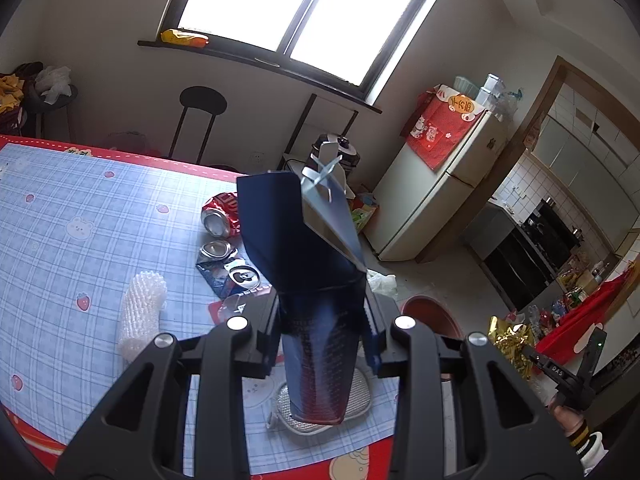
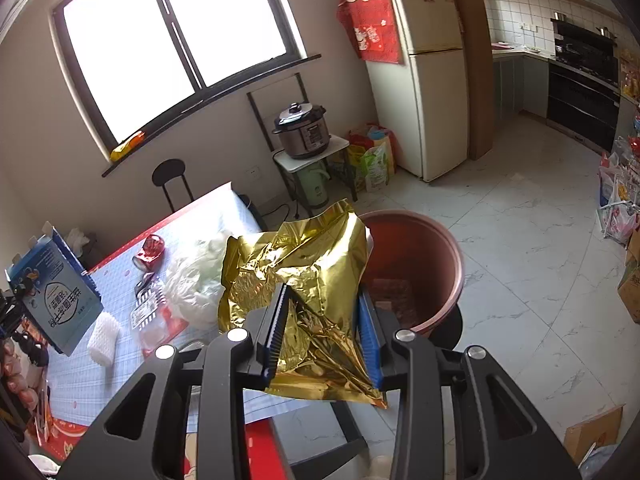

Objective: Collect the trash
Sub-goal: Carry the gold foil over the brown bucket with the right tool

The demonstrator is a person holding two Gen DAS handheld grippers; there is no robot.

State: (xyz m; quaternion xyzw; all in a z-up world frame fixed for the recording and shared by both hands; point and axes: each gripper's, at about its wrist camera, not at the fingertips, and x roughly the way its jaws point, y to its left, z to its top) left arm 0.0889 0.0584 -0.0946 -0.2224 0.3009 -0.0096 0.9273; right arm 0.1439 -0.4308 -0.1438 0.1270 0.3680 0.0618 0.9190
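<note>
Left gripper (image 1: 322, 344): jaws clamped on a dark blue carton (image 1: 304, 248), which stands up the centre of the left wrist frame, its top flaps open; carton lifted clear of the checked tablecloth (image 1: 80, 220).

Right gripper (image 2: 320, 334): jaws closed on a crumpled gold foil bag (image 2: 304, 276), centre of the right wrist frame; bag hangs just left of the brown bin (image 2: 436, 256), partly overlapping its near rim; bin stands on the floor beside the table edge, some contents visible low inside, not identifiable.

Left on the table, centre of the left wrist frame: red crushed can (image 1: 222, 214), flattened blue can (image 1: 228, 266), white foam net sleeve (image 1: 142, 314) lower left; white plastic bag (image 2: 196, 276) in the right wrist view.

Judgement: collection partly done; two items in hand, neither yet dropped; at least four pieces remain.
</note>
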